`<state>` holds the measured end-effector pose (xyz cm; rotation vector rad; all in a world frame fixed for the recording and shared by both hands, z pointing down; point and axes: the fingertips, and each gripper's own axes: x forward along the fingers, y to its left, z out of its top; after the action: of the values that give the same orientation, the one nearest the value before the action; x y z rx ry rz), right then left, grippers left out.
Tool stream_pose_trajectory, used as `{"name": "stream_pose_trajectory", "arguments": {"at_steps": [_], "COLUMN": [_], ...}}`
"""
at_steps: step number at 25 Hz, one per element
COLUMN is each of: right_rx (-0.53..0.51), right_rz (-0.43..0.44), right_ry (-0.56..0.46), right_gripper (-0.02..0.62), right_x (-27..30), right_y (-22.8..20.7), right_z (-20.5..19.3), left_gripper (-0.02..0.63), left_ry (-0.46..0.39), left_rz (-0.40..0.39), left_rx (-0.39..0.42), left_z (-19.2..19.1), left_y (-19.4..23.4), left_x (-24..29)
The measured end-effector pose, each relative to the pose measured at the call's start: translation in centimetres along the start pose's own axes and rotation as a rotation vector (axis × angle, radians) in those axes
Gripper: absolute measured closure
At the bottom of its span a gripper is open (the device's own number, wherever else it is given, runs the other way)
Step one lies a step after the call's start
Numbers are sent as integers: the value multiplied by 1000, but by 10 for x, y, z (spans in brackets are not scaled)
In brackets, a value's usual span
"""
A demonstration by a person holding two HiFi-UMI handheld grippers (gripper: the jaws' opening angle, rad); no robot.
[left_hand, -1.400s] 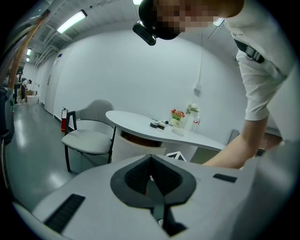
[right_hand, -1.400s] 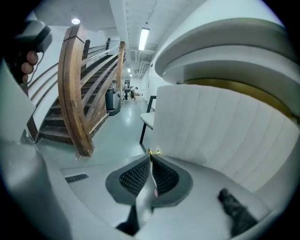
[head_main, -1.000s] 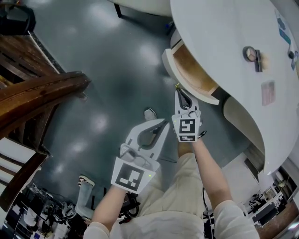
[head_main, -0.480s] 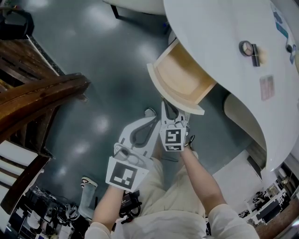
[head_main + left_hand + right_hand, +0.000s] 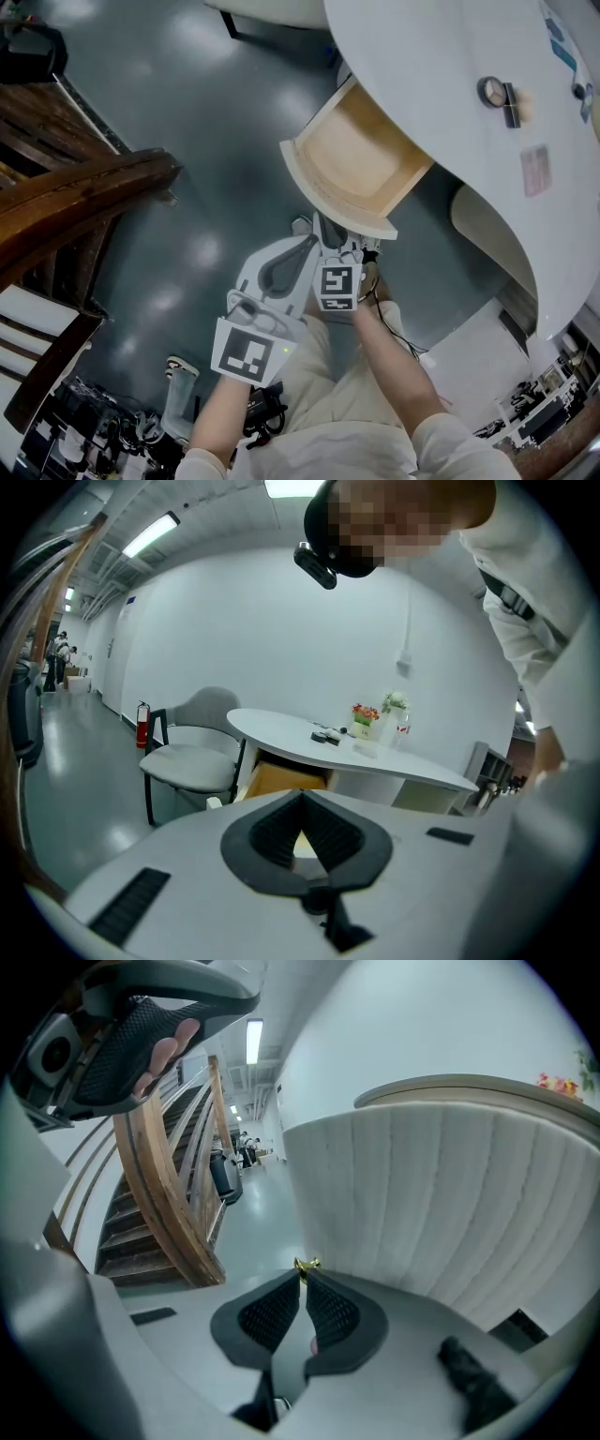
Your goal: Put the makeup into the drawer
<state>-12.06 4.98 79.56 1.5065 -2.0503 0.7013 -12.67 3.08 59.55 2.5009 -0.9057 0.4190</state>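
Observation:
Under the white table (image 5: 441, 66) the wooden drawer (image 5: 361, 155) stands pulled out, and its inside looks bare. My right gripper (image 5: 320, 219) is shut on the small gold knob (image 5: 307, 1265) of the drawer's white ribbed front (image 5: 450, 1204). Beside it, lower left, my left gripper (image 5: 310, 243) is shut on nothing and sits apart from the drawer. On the tabletop lie the makeup pieces: a round compact (image 5: 490, 91), a dark stick (image 5: 509, 104) and a flat pink palette (image 5: 535, 170). The left gripper view shows the makeup (image 5: 325, 735) far off on the table.
A wooden staircase (image 5: 75, 187) rises at the left over a grey floor (image 5: 216, 141). A grey chair (image 5: 187, 761) stands left of the table, with flowers (image 5: 364, 714) on the tabletop. The person's legs are below the grippers.
The right gripper has drawn back toward the person with the knob, and the drawer has slid out from nearly closed to wide open. The left gripper has hardly moved.

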Motion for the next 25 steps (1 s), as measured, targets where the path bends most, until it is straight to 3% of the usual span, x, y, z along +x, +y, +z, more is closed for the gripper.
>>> {"name": "stream_pose_trajectory", "arguments": {"at_steps": [6, 11, 18, 25], "right_rx": [2, 35, -2, 5], "right_rz": [-7, -17, 53, 96], "right_ry": [19, 44, -1, -66], "right_gripper": [566, 566, 568, 581], "right_x": [-5, -42, -132, -212], "right_y": [1, -4, 3, -9], "right_z": [0, 10, 87, 177], "left_gripper": [598, 598, 598, 598], "left_ry": [-17, -44, -99, -102], "left_rz": [10, 25, 26, -32], "left_rx": [11, 8, 0, 14], "left_z": [9, 24, 65, 111], "left_y": [3, 3, -16, -51], "left_x": [-1, -15, -47, -73]}}
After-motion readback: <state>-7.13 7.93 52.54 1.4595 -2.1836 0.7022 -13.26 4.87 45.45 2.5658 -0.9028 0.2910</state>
